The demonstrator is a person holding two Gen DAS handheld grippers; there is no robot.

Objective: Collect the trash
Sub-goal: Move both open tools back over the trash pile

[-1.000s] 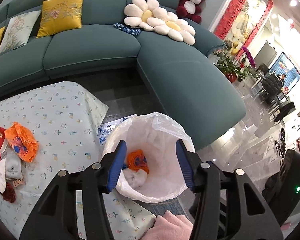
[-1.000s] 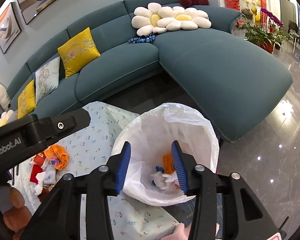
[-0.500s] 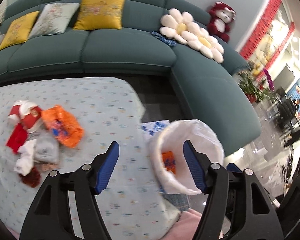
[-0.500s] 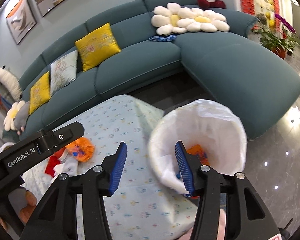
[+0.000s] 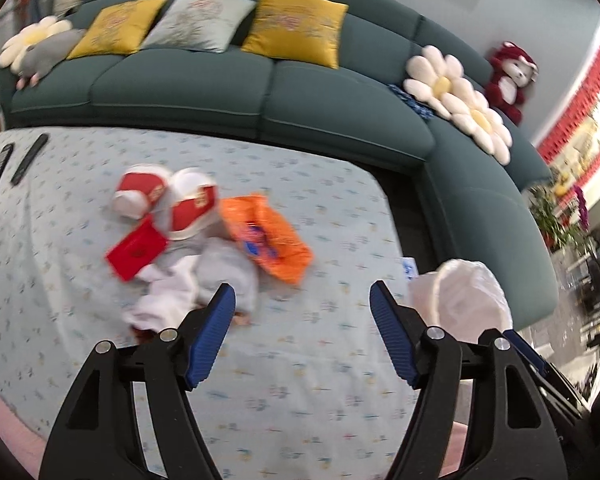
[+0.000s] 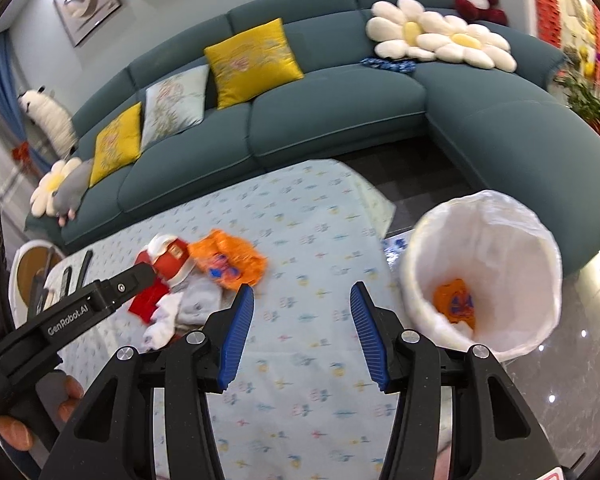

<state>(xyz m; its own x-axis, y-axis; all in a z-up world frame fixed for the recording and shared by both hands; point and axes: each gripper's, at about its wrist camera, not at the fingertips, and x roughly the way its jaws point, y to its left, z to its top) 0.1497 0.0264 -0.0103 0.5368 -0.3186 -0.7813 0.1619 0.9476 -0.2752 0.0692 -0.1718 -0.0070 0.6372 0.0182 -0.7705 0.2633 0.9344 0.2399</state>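
Note:
A heap of trash lies on the patterned tablecloth (image 5: 300, 360): an orange wrapper (image 5: 266, 238), two red-and-white cups (image 5: 190, 208), a red packet (image 5: 136, 252) and crumpled white and grey tissue (image 5: 204, 280). The heap also shows in the right wrist view, with the orange wrapper (image 6: 228, 260) uppermost. My left gripper (image 5: 302, 308) is open and empty, just short of the tissue. My right gripper (image 6: 302, 304) is open and empty over bare cloth. The bin with a white liner (image 6: 488, 272) stands off the table's right end and holds an orange wrapper (image 6: 456, 302).
A teal corner sofa (image 6: 340, 112) with yellow cushions and flower pillows runs behind the table. Two black remotes (image 5: 4, 164) lie at the table's far left. A potted plant (image 6: 592, 104) stands at the right. The floor beside the bin is glossy tile.
Both grippers have swung left, away from above the bin to over the table. The trash heap has come into the centre of the left view. Both stay open and empty.

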